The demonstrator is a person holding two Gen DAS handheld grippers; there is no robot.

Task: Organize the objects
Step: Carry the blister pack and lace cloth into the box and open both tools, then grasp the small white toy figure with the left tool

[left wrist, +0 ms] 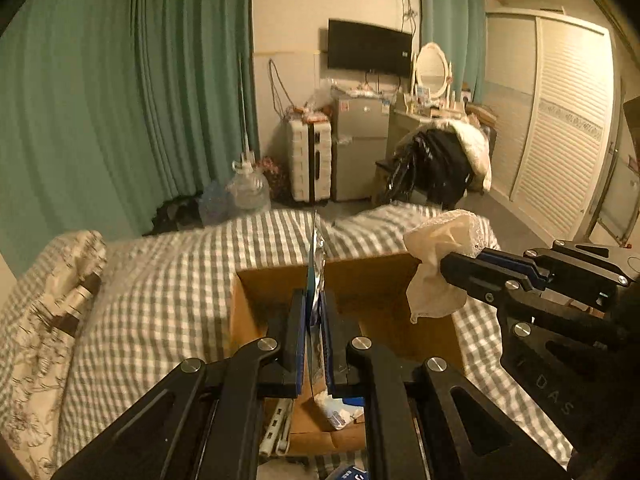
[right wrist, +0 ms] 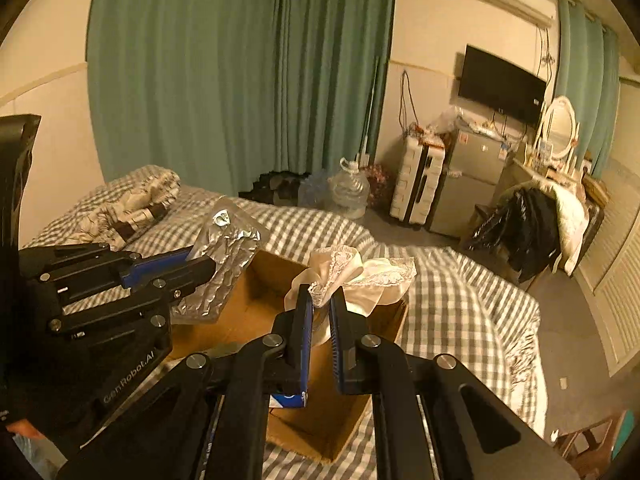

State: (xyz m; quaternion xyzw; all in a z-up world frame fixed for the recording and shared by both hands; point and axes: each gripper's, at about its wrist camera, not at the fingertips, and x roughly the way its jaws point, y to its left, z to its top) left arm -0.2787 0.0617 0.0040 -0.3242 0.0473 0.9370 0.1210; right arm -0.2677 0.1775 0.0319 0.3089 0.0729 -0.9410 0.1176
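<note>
Silver foil pouch (right wrist: 218, 264) is clamped in my left gripper (left wrist: 316, 308), lace cloth (right wrist: 360, 276) in my right gripper (right wrist: 320, 312), over the cardboard box (right wrist: 248, 320) at 6 o'clock; "GenRobot.AI" shows; box contents are hidden.

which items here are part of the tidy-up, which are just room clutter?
In play:
- foil pouch, gripped by left gripper
- cream lace cloth, gripped by right gripper
- cardboard box on the checked bed, below both

Lying about:
- water jugs
- suitcase
- mini fridge
- clothes on chair
</note>
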